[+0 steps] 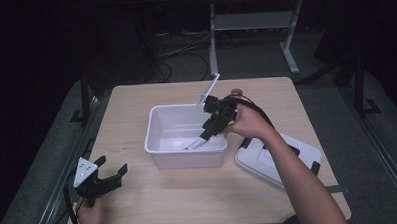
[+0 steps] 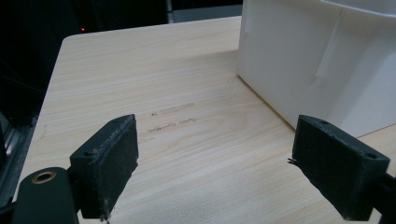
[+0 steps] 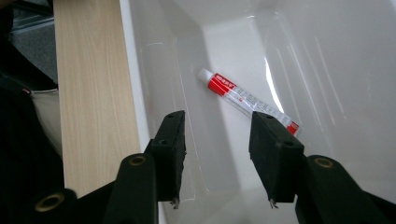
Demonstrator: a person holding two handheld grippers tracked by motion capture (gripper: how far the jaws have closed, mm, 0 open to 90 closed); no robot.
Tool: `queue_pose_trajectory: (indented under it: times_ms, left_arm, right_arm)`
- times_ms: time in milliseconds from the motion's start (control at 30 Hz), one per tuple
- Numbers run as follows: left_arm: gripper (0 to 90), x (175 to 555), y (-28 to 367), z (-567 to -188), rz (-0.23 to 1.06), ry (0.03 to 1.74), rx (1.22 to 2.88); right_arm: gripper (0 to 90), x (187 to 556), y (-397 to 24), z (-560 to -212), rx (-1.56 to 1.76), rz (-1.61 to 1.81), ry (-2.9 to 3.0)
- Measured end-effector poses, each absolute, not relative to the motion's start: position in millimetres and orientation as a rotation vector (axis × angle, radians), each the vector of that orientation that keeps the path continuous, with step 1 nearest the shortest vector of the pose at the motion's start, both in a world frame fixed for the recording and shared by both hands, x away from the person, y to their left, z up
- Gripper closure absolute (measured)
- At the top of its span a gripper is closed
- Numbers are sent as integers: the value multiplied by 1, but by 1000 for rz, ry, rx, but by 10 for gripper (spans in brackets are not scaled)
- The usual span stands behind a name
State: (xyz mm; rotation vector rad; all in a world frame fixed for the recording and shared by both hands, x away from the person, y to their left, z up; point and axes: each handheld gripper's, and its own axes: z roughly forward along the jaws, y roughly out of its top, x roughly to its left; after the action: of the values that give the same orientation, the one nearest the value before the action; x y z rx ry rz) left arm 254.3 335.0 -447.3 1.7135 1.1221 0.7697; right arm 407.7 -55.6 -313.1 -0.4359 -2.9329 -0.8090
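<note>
**Right gripper over the bin, left gripper resting at the near corner**

Your left gripper sits at the near left corner of the pale wood-grain surface, held in your left hand. Its jaws stand wide apart with nothing between them. In the left gripper view, they frame bare wood, with the outer wall of the white rectangular plastic bin rising ahead to the right, well apart from the jaws.

The bin stands at the middle of the surface. Inside it, on the floor near the front wall, lies a white squeeze tube with red bands and a white cap. In the right gripper view the tube lies flat and diagonal on the bin floor.

Your right gripper, held in your right hand, reaches down over the bin's right rim. Its jaws are apart and hold nothing; in the right gripper view, the right jaw overlaps the tube's lower end, but whether it touches cannot be told.

To the right of the bin, a flat white plastic lid with black clips lies on the surface under your forearm.
</note>
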Motion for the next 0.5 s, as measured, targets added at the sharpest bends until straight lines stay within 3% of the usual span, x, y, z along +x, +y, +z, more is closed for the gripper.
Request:
queue_pose_trajectory:
  times_ms: [500]
  left_arm:
    - [137,254,334,-447,771,1123,1721]
  right_arm:
    - [461,402,-97,-290,-536,-874,-2955]
